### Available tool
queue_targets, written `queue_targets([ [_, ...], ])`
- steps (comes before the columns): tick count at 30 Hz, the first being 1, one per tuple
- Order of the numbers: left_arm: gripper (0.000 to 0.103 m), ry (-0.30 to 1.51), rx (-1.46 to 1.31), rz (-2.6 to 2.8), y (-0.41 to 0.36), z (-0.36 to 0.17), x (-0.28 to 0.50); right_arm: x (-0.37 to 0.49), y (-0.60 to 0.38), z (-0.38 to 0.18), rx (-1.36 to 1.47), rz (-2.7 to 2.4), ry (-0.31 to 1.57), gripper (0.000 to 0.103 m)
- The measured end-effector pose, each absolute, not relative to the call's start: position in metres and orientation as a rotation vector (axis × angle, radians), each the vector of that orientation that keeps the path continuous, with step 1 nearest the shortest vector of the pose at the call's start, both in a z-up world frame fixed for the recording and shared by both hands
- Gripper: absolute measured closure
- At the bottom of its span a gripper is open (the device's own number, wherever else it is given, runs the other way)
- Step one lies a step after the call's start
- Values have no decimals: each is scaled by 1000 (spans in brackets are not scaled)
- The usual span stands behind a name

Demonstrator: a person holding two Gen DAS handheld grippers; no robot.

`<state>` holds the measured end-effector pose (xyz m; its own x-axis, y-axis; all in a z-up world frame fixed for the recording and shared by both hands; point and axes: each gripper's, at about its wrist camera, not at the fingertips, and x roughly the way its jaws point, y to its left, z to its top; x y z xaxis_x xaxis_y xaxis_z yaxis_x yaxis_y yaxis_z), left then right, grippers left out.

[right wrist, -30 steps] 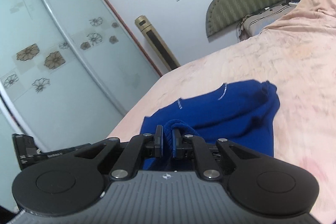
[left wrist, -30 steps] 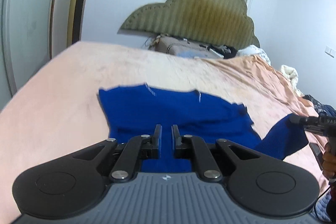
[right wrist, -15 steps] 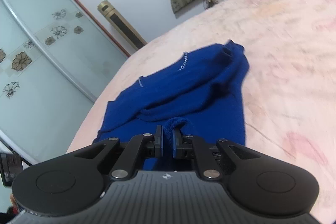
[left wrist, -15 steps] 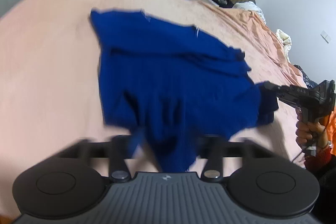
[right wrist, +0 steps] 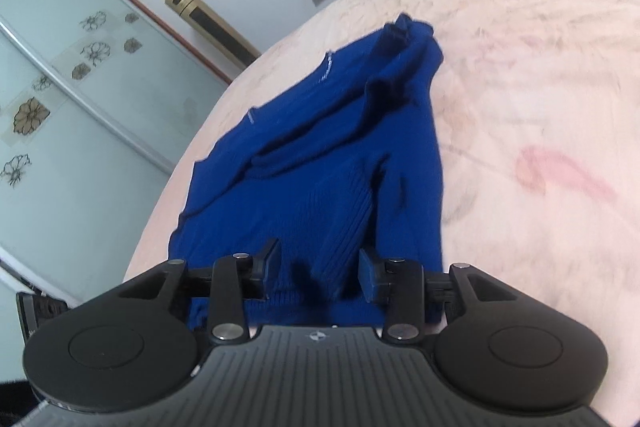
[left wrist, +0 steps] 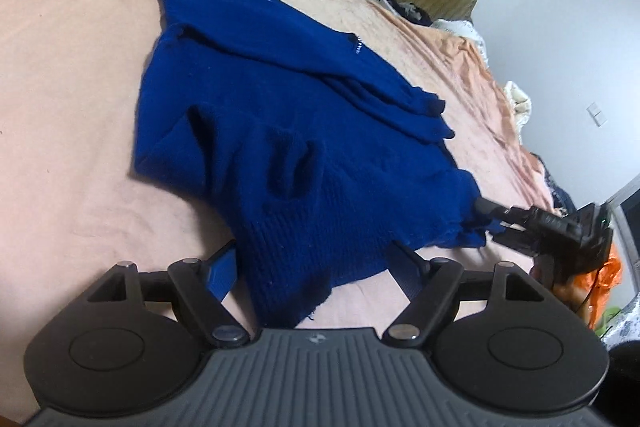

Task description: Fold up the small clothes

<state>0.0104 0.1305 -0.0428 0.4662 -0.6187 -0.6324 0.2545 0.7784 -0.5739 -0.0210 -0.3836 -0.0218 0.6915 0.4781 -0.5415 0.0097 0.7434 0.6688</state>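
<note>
Left wrist view first: the bed (left wrist: 72,75), covered in a peach sheet, fills most of the picture, and the blue sweater (left wrist: 304,131) lies on it, roughly in the middle and partly folded, with a doubled layer along its far side and loose humps and creases nearer the camera. It is a knitted thing, ribbed at the hem (right wrist: 340,211), so I judge it light, soft and floppy, a little stretchy, with enough tooth not to slip out of a pinch; it will sag and drag on the sheet rather than keep any shape, and nothing about it is fragile. Best holds look to be the two near corners of the hem or a doubled edge, one in each claw, taken deep enough to catch every layer so the fold travels as one piece

Next down in size, the left claw (left wrist: 316,263) has its jaws spread wide and opening, the near corner of the sweater lying loose between them, not pinched. The right claw (right wrist: 320,263) is also opening, the ribbed hem sitting between its pads (right wrist: 370,273) without being pressed; from the left wrist view it shows at the sweater's right corner (left wrist: 480,223)
</note>
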Motion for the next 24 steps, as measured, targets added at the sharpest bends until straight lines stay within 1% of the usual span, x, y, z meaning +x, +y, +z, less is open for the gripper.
queue_targets([
  [1,39,944,-427,-558,129,-43,10,-22,-383,-23,700,287,776,68],
  [2,60,952,-416,-561,127,-44,10,-21,-382,-25,702,286,782,81],
  [3,70,967,-405,-563,125,-44,11,-20,-382,-27,705,279,787,87],
  [4,90,983,-393,-565,123,-45,11,-19,-382,-28,705,270,790,89],
  [5,92,986,-382,-564,121,-44,10,-19,-382,-26,700,265,783,91],
  [8,93,921,-325,-568,119,-29,-1,-24,-381,-12,696,286,727,92],
  [11,93,816,-308,-595,122,-2,-8,-27,-383,11,684,309,651,92],
  [16,93,677,-292,-574,127,37,-3,-23,-381,46,633,326,537,92],
  [24,93,554,-247,-523,123,68,17,-8,-370,68,525,274,460,92],
])
